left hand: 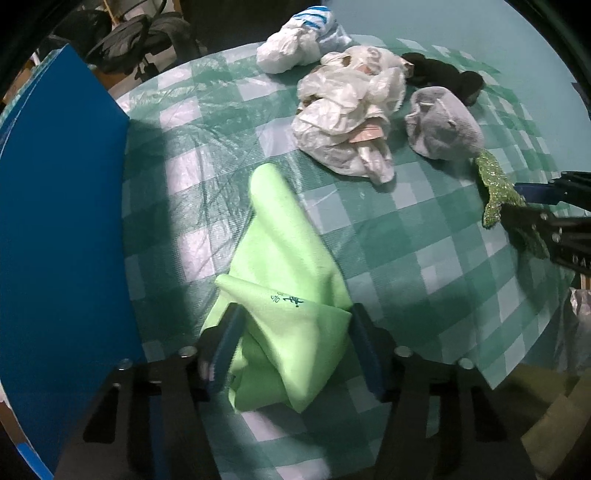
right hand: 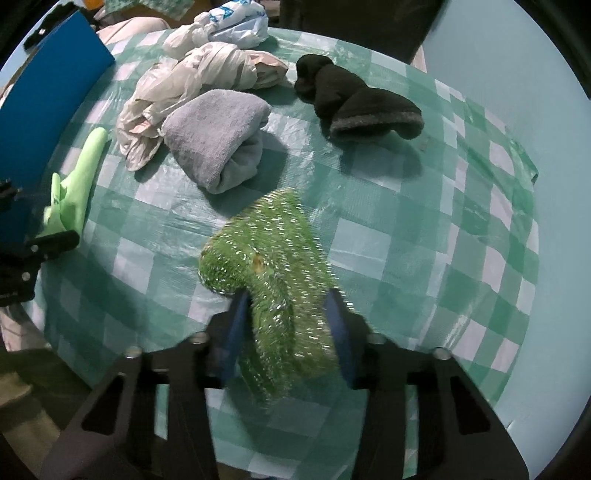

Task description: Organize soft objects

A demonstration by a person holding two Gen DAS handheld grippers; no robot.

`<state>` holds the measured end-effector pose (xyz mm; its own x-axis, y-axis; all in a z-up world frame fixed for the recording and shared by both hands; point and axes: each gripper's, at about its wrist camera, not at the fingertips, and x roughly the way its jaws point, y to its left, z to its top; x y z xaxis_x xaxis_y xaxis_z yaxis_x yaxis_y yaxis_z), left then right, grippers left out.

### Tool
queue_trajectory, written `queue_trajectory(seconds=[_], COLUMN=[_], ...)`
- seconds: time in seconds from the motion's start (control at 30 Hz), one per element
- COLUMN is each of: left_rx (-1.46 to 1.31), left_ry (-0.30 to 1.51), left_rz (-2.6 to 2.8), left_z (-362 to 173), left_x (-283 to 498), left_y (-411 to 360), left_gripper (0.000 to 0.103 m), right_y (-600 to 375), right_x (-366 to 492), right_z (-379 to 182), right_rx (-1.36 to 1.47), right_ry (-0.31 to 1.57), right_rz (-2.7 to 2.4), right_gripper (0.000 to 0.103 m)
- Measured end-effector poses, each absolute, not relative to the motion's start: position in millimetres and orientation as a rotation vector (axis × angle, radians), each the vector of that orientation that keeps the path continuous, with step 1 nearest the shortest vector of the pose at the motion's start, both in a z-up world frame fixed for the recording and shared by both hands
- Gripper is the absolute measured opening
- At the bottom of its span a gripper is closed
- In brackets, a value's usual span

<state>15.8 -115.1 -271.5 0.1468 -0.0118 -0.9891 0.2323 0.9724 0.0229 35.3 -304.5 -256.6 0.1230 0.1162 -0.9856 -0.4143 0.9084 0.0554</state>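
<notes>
Soft things lie scattered across my desk [right hand: 424, 236], which wears a green and white checked plastic cover. My left tongs [left hand: 295, 350] point down over a light green cloth [left hand: 280, 266] with dark writing on it; its folded end sits between the two blue pads, which touch its sides, so I appear to be holding it. My right tongs [right hand: 288, 332] are narrowed on a glittery green scouring cloth [right hand: 266, 258], its bunched end pinched between the pads while the rest rests on the desk. Beyond that lies a rolled grey towel [right hand: 218, 140], touching a crumpled white plastic bag [right hand: 192, 81]. A second white bag with blue print [right hand: 229, 22] sits at the far edge. A black knitted sock or hat [right hand: 354, 99], I cannot tell which, lies apart to the right. A blue board [left hand: 62, 221] stands beside the light green cloth on the left.
</notes>
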Motion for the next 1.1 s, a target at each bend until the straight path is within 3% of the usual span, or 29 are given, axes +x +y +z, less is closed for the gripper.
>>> queue_trajectory(seconds=[0.1, 0.13, 0.17, 1.1], left_rx=[0.183, 0.177, 0.170, 0.130], left_ry=[1.407, 1.412, 1.417, 1.309], left_rz=[-0.190, -0.196, -0.200, -0.222], left_z=[-271, -271, -270, -175], left_x=[13, 13, 12, 9], left_y=[-120, -121, -121, -86], left_gripper=[0.028, 0.014, 0.009, 0.008], right_y=[-307, -309, -311, -323], right_x=[38, 39, 40, 36], right_z=[-255, -254, -254, -170], right_rx=[-0.215, -0.201, -0.184, -0.039], right_ry=[1.406, 1.407, 1.409, 1.343], right_rz=[0.391, 0.396, 0.402, 0.441], right_gripper=[0.018, 0.014, 0.013, 0.011])
